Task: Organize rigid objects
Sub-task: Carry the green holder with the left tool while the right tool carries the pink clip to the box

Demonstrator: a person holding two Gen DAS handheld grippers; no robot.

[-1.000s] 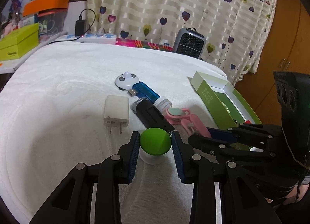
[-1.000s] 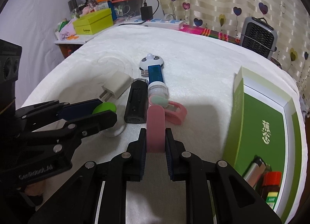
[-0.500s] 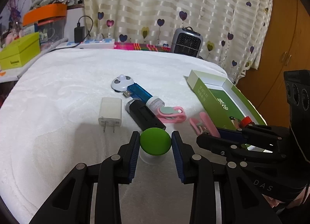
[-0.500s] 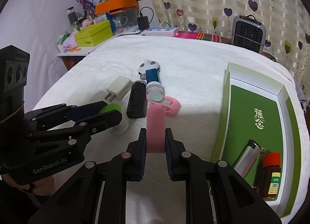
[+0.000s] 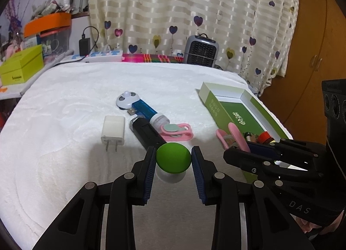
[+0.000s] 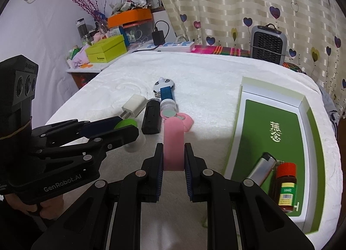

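the green box lies open on the white blanket, with a lighter and a red-capped bottle inside. the right gripper is clamped on a pink clip, its long axis pointing straight ahead, lifted beside the box. the left gripper squeezes a green-topped knob.

green-capped knob: lifted | pink clip: gripped | green box: open

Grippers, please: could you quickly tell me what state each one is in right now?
Left gripper: closed on the green-topped suction holder.
Right gripper: closed on the pink clip.
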